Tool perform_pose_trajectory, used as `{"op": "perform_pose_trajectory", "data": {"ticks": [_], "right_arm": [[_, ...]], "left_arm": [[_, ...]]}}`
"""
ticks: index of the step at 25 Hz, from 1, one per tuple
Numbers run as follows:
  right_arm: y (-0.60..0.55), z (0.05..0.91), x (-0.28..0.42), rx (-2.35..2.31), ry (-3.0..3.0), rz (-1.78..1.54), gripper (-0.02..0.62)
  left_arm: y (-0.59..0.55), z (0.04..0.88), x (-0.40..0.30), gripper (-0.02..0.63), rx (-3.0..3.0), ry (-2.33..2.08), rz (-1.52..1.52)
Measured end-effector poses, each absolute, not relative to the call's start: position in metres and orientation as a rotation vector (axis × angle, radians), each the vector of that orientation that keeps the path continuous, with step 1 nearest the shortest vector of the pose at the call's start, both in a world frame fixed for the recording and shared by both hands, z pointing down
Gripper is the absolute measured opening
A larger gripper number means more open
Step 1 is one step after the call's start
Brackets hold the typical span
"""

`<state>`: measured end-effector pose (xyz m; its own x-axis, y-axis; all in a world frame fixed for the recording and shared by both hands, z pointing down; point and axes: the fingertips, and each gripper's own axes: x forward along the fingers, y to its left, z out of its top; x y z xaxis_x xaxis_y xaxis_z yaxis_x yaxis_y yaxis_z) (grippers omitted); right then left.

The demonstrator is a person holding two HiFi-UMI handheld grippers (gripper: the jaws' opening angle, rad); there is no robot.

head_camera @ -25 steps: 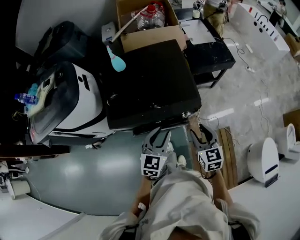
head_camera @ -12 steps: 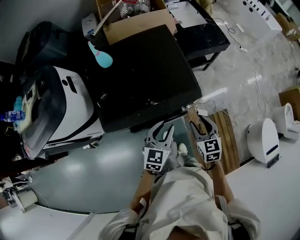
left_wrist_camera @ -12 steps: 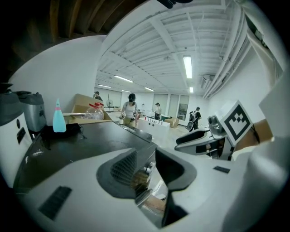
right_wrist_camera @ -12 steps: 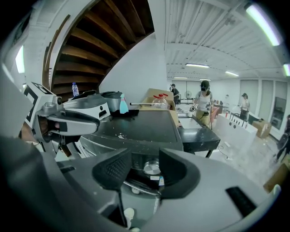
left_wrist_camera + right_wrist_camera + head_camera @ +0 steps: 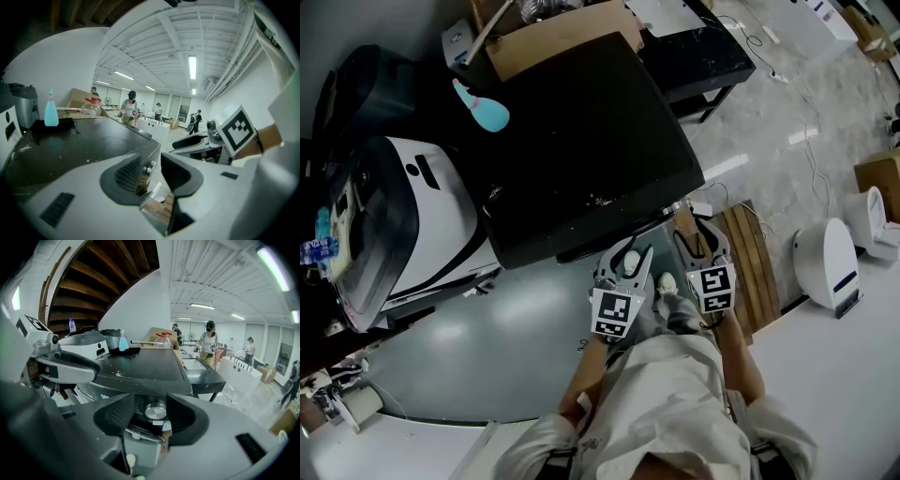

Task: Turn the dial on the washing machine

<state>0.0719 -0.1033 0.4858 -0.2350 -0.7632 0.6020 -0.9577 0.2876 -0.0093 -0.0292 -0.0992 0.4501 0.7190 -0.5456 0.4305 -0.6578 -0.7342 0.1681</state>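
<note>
The black washing machine (image 5: 581, 141) fills the middle of the head view. Both grippers hang at its front right corner. In the right gripper view a silver dial (image 5: 156, 410) sits on the machine's front panel, straight ahead in the gap between the jaws. My right gripper (image 5: 150, 417) is open; its jaws have just been opening, and the pads touch nothing. My left gripper (image 5: 152, 176) is open too, with a gap between its pads. Through that gap the same dial (image 5: 149, 168) shows at the machine's corner. In the head view the left gripper (image 5: 628, 267) is beside the right gripper (image 5: 698, 239).
A white appliance (image 5: 441, 225) stands left of the machine. A teal spray bottle (image 5: 483, 108) and a cardboard box (image 5: 553, 37) sit behind it. A black low table (image 5: 694, 47), a wooden pallet (image 5: 750, 262) and a white device (image 5: 830, 267) are to the right. People stand far back.
Both grippers have come closer to the machine's front right corner, the right one most. The head view has shifted, so the machine sits higher and more to the left in the picture.
</note>
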Motion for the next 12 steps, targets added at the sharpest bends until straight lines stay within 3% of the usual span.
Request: {"op": "perform_pose_trajectory", "data": {"ticks": [12], "right_arm": [[-0.107,0.525,0.078,1.510,-2.067,0.521,0.250]], "left_arm": [[-0.094,0.485,-0.028,0.137,2.550,-1.028,0.552]]}}
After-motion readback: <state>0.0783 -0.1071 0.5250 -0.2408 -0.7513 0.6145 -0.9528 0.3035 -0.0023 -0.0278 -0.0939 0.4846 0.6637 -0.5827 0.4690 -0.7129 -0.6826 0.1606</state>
